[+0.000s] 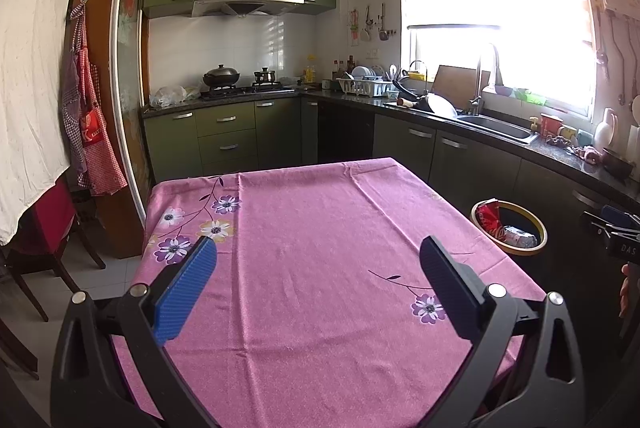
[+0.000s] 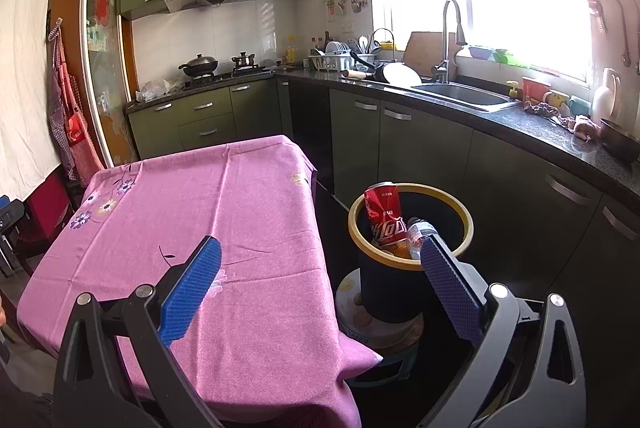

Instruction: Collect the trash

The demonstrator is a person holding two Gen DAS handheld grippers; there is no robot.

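A dark bin with a yellow rim (image 2: 408,264) (image 1: 542,228) stands to the right of the table, raised on a round tin. Inside it lean a crushed red cola bottle (image 2: 384,216) (image 1: 490,220) and a clear plastic bottle (image 2: 418,230) (image 1: 518,236). My right gripper (image 2: 320,260) is open and holds nothing, hovering over the table's right edge just short of the bin. My left gripper (image 1: 318,264) is open and holds nothing, above the pink flowered tablecloth (image 1: 320,228) (image 2: 200,207). Part of the right gripper shows at the right edge of the left wrist view.
Green cabinets and a dark L-shaped counter (image 2: 520,123) with a sink (image 2: 464,93), dish rack and stove run behind and to the right. A glass sliding door (image 1: 128,87) with hanging aprons is on the left. A chair (image 1: 40,260) stands beside the table's left side.
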